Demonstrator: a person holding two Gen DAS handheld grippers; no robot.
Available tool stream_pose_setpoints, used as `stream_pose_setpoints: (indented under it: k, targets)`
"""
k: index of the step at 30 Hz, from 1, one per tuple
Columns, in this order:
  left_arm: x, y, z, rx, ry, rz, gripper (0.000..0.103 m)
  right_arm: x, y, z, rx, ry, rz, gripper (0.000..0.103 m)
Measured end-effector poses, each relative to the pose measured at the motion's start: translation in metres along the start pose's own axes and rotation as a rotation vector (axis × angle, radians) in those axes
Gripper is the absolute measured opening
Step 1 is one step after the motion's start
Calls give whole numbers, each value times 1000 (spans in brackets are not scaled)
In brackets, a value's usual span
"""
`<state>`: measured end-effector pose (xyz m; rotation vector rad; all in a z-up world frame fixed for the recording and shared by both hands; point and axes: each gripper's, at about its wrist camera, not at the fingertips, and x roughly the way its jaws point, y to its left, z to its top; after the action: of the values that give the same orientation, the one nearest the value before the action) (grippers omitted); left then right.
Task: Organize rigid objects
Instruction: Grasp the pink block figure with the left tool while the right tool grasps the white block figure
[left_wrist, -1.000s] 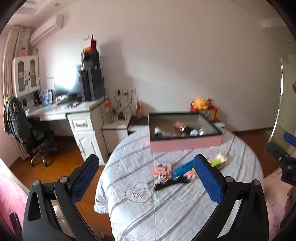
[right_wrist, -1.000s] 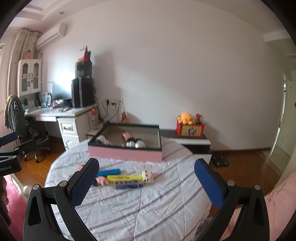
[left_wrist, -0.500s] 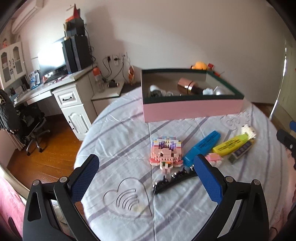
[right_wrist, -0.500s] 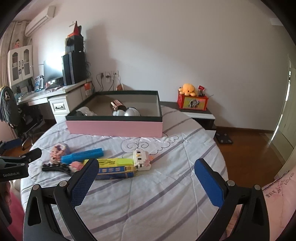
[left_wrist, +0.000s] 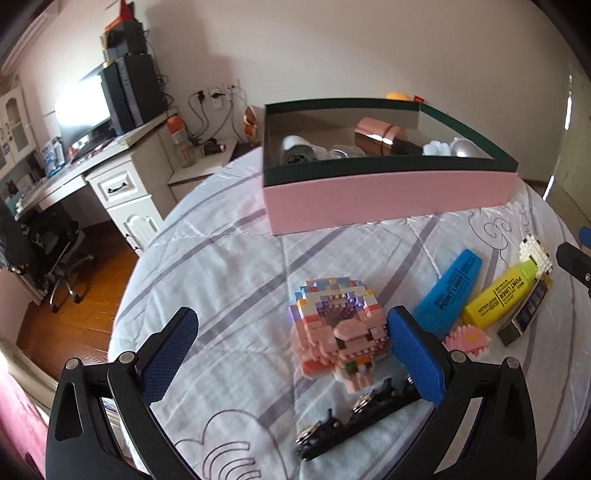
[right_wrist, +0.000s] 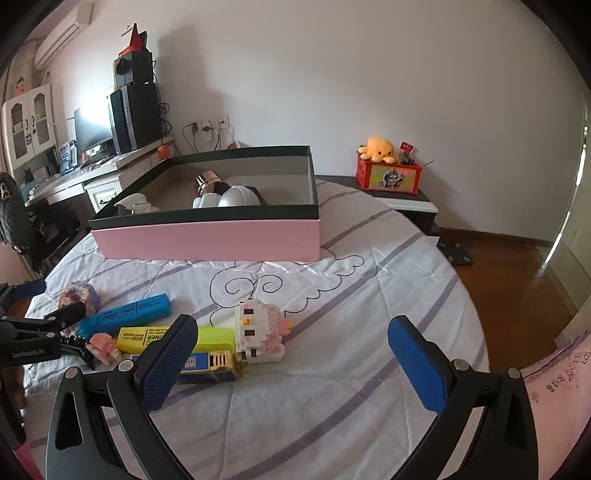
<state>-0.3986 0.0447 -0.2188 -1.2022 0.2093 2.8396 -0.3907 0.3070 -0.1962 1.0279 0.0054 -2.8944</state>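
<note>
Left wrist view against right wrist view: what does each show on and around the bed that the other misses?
Only the left wrist view shows the black toothed hair clip clearly, lying just below the pink block figure near the open left gripper. Only the right wrist view shows the red toy box with the orange plush octopus on it, and the open right gripper. Both show the pink box, the blue highlighter, the yellow highlighter and the white block figure.
</note>
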Motion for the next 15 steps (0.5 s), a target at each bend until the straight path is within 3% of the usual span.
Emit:
stream_pose_setpoints:
  k: [3,6,8,11,15]
  targets:
    - [7,-1,2,3,29,-29,103,4,2,4,-5,6,6,103]
    - [9,0,1,3,41,-79,91,8,4,6,-16,20,5,103]
    - [11,-1,1,3,51,-106,68,11,5,6,-22,33,0,103]
    - [9,0,1,3,43,-131,49,16,8,6,-33,59,-4,103]
    - [5,0,-2,14,31,-136,47,23,10,6,-50,94,-4,103]
